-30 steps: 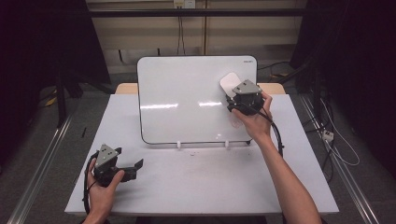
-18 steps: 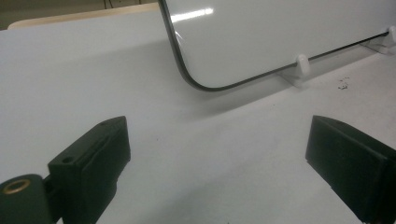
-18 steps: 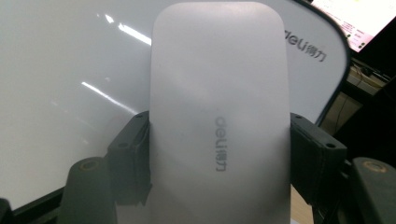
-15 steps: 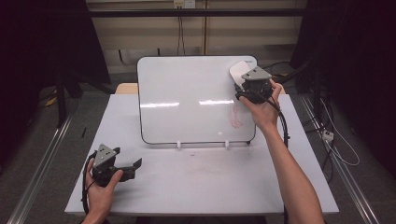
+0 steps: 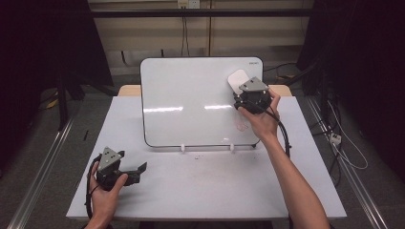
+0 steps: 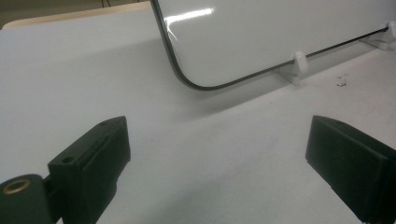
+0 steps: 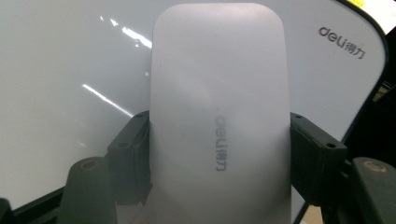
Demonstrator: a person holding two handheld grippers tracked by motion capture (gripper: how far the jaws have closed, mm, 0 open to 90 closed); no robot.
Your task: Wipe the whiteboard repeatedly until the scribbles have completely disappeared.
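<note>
Currently the right gripper is clamped on a white whiteboard eraser, one black jaw pressed against each long side of it, as the right gripper view confirms: the eraser stands between the two jaws with its grey printed logo facing the camera. Seen from the high view, the eraser sits against the upper right area of the whiteboard, just below that board's top right corner, and the person's right hand wraps the gripper body from below. The whiteboard is propped at a tilt on two small white feet at its lower edge and stands on the white table. A faint reddish mark lies on the board surface below the right gripper. The left gripper rests low over the near left part of the table, well apart from the board, held in the person's left hand. Its jaws are spread wide with nothing between them; the left gripper view shows bare table between the two jaws and the board's lower left corner beyond.
</note>
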